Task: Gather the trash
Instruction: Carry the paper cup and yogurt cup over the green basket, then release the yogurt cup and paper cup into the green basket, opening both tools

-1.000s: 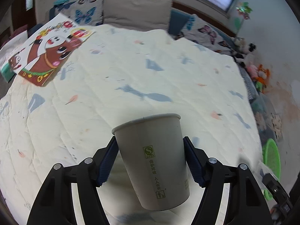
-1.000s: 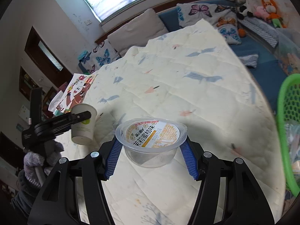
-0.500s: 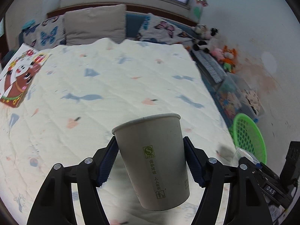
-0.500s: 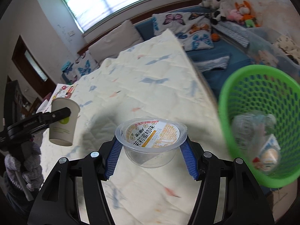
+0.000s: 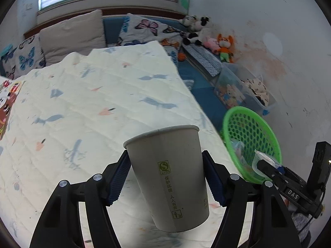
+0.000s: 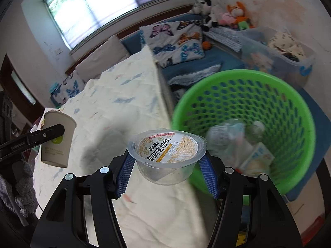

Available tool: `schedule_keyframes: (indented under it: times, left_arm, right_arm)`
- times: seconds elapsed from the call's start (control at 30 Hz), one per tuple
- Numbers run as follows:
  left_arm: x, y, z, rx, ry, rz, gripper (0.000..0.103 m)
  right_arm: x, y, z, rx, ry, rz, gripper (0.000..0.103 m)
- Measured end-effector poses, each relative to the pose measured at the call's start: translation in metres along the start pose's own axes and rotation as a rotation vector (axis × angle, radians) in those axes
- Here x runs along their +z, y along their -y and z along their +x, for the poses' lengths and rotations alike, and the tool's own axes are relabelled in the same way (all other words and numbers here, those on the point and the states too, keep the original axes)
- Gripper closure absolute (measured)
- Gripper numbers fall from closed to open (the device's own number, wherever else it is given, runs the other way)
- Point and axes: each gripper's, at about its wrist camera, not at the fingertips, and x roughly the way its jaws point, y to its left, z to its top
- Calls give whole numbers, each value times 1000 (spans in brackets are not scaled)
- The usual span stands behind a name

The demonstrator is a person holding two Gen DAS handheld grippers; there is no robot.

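The bed's quilted cover fills most of both views and shows no loose trash on the part visible; a picture book lies at its far left edge and is not judged to be trash. Beside the bed, on the floor, stands the green mesh basket, which already holds several discarded items, among them what appears to be a crumpled plastic bottle and a small carton. The left gripper has its jaws closed on the sides of a white paper cup, held upright and slightly tilted above the cover, well short of the basket. The right gripper has its jaws clamped on a clear plastic jelly cup with a printed lid, held just beside the basket's near rim, not yet over the opening. Assessment: collection is partly done; both held pieces remain to be dropped in, the jelly cup likely first.
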Motion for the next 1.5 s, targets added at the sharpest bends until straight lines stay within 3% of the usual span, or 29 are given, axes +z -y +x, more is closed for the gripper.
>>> schedule_keyframes:
  times: [0.67, 0.97, 1.5]
  left_arm:
    - [14, 104, 30, -64, -38, 168, 36]
    - [19, 144, 43, -91, -48, 237, 36]
    - [19, 193, 73, -149, -73, 299, 35]
  right_arm:
    - [-4, 94, -14, -145, 12, 113, 41]
    - [-4, 103, -12, -180, 18, 106, 32]
    - [-12, 99, -41, -157, 62, 86, 25]
